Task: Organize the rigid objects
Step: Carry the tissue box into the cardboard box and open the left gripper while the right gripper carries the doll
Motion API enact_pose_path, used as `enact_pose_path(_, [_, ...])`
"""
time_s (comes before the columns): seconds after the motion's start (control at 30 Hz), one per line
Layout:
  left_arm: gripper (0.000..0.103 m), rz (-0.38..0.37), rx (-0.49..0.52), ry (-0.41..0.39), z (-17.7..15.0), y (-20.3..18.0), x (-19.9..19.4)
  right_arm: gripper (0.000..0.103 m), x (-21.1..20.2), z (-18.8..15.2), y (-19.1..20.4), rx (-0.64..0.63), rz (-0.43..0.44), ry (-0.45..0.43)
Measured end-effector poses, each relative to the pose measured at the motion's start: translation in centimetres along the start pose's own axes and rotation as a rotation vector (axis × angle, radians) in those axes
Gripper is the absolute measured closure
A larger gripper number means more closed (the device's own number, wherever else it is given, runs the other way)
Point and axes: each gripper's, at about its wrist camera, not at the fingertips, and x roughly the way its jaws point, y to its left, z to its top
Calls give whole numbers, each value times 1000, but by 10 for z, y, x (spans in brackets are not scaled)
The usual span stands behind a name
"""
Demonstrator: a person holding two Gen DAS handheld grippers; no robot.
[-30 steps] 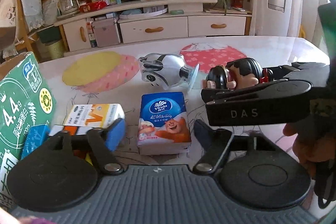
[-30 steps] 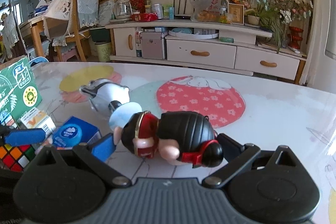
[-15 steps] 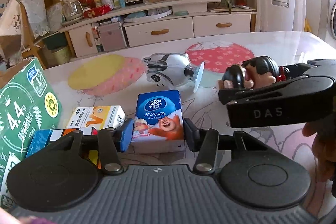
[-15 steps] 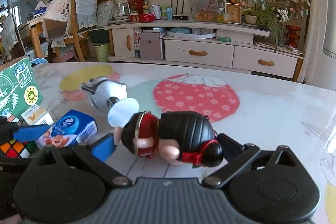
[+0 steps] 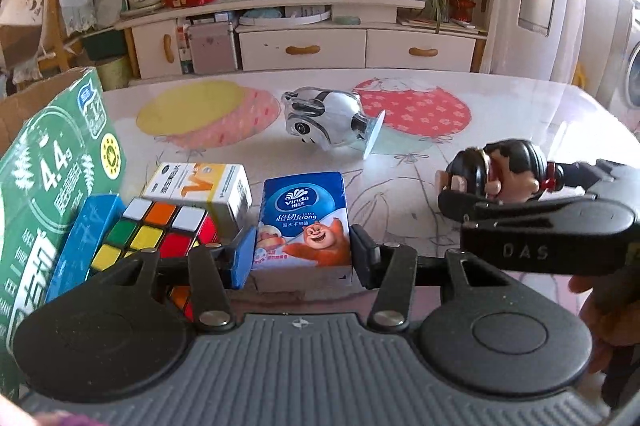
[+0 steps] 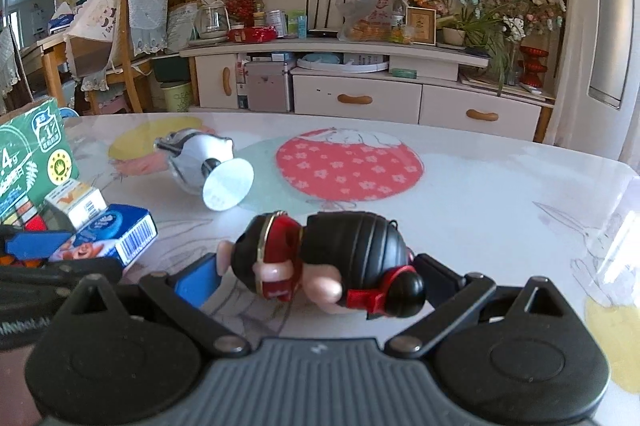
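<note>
My left gripper [image 5: 304, 258] is shut on a blue Vinda tissue pack [image 5: 306, 214] that lies on the table, its blue and black pads pressing on the pack's two sides. From the right wrist view the same tissue pack [image 6: 116, 238] shows at the far left. My right gripper [image 6: 320, 278] is shut on a small doll [image 6: 340, 254] with black hair and red trim, lying sideways between the fingers just above the table. In the left wrist view the doll [image 5: 496, 166] hangs at the right, apart from the pack.
A Rubik's cube [image 5: 160, 230], a white and orange box [image 5: 200, 186] and a tall green carton [image 5: 52, 178] crowd the left of the pack. A shiny panda toy [image 5: 324, 124] with a suction cup lies further back. A hand [image 5: 608, 306] holds the right gripper.
The left gripper's jaws closed from wide apart onto the tissue pack. The right gripper with the doll drifted to the right, away from the pack.
</note>
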Motion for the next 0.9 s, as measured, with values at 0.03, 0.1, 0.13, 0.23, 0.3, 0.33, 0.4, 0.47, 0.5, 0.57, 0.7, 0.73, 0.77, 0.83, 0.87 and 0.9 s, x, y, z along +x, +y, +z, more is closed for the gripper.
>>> enact_pose_path(0.03, [43,-6,-5,-1,0,0,-2,3,-2,-2,1,0,-6,0])
enact_pose_path(0.1, [43,-24,-23,-3,0,3,-8,3,-6,-5,1,5,-17,3])
enact_pose_path(0.13, [43,-32,-31,-4,0,5,-11,3,-8,-7,2,6,-23,6])
enact_pose_path(0.23, [43,-55,-43,-14,1,11,-22,3,-15,-12,5,14,-40,10])
enact_pose_path(0.3, [43,-67,-51,-25,2,15,-30,3,-20,-15,8,16,-46,14])
enact_pose_path(0.33, [43,-74,-55,-30,1,17,-35,3,-22,-16,10,17,-48,15])
enact_pose_path(0.4, [43,-85,-63,-42,3,20,-43,3,-28,-19,15,15,-52,16])
enact_pose_path(0.47, [43,-93,-70,-51,4,26,-51,3,-33,-21,20,14,-50,18])
enact_pose_path(0.5, [43,-96,-75,-54,5,29,-55,3,-35,-21,22,13,-49,19])
enact_pose_path(0.57, [43,-103,-81,-61,7,34,-63,3,-40,-23,27,15,-47,22])
enact_pose_path(0.7, [43,-114,-83,-79,10,41,-78,3,-48,-23,38,16,-29,26])
enact_pose_path(0.73, [43,-114,-82,-84,11,43,-82,3,-50,-22,41,16,-25,24])
enact_pose_path(0.77, [42,-114,-82,-88,11,45,-85,3,-53,-22,44,14,-23,22])
enact_pose_path(0.83, [42,-111,-90,-96,13,51,-91,3,-58,-21,49,7,-20,19])
enact_pose_path(0.87, [42,-109,-94,-101,15,56,-94,3,-61,-21,52,3,-19,16])
enact_pose_path(0.9, [42,-104,-97,-106,17,58,-96,3,-64,-20,56,-5,-19,12])
